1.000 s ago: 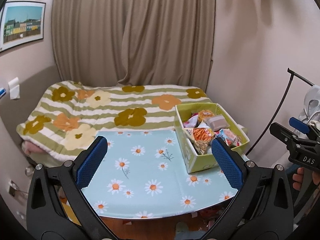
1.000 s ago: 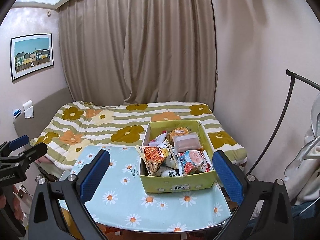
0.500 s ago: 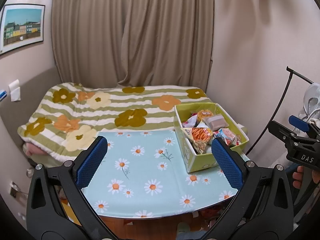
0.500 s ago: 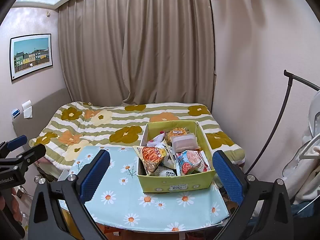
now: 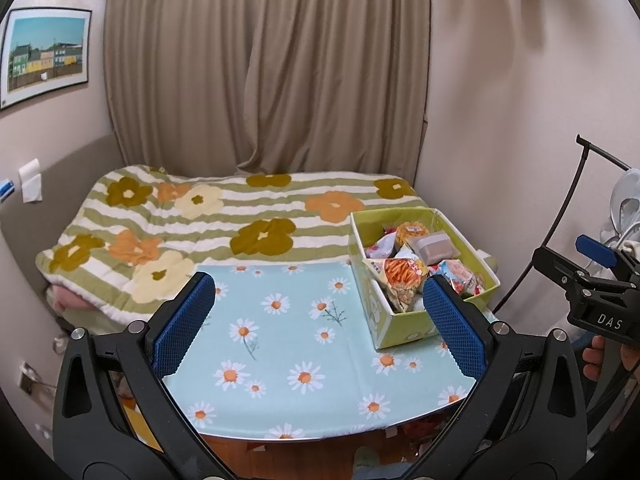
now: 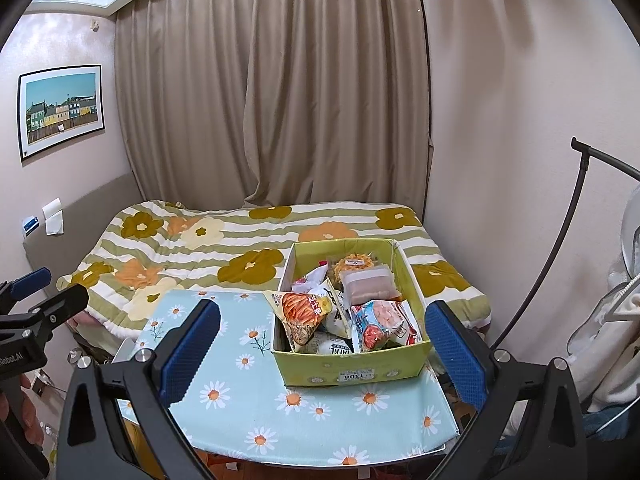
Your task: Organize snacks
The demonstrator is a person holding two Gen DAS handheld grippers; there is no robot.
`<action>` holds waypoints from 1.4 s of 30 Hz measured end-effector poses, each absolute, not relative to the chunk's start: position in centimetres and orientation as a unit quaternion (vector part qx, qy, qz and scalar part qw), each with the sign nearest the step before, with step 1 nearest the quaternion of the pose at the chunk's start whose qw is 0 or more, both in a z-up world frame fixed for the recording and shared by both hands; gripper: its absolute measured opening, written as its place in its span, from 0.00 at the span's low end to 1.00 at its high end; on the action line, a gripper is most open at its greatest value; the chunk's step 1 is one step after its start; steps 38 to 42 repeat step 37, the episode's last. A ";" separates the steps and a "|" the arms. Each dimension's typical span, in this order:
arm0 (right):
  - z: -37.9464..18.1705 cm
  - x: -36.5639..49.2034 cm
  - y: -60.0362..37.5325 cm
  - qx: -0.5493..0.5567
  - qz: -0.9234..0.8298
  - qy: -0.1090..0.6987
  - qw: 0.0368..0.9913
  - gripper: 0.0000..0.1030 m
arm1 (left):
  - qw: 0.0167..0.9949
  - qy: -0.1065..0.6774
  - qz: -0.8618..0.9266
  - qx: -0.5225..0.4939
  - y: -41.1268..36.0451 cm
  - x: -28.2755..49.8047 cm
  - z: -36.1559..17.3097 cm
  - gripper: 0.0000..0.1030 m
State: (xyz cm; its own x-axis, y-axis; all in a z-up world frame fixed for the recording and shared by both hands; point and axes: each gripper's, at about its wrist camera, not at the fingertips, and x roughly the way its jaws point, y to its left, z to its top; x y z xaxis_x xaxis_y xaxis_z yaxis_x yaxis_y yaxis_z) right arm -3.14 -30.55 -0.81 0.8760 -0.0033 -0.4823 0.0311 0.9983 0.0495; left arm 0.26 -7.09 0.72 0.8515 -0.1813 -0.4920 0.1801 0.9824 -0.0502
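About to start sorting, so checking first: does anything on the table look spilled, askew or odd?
Nothing has spilled. One thing stands out: the orange snack bag pokes up over the left wall of the green box, leaning outward, while the other packets lie inside. The tablecloth looks flat.

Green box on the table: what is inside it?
The green box holds snack packets: an orange chip bag, a pink packet, a brownish pack. Lower layers are hidden.

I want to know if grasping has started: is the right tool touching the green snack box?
Apart. In the right wrist view, the right tool is open and held back, with daisy tablecloth visible before the green snack box.
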 end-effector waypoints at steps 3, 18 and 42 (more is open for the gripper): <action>-0.8 -3.1 -30.6 0.027 -0.009 0.249 0.968 0.99 | 0.962 0.255 -0.094 -0.002 -7.0 0.5 0.7 1.00; -1.0 -2.5 -30.5 0.027 -0.008 0.252 0.967 0.99 | 0.964 0.254 -0.080 0.006 -7.9 1.1 0.3 1.00; -1.7 -1.8 -30.6 0.026 -0.003 0.263 0.964 0.99 | 0.974 0.218 -0.066 -0.007 -7.7 0.9 0.3 1.00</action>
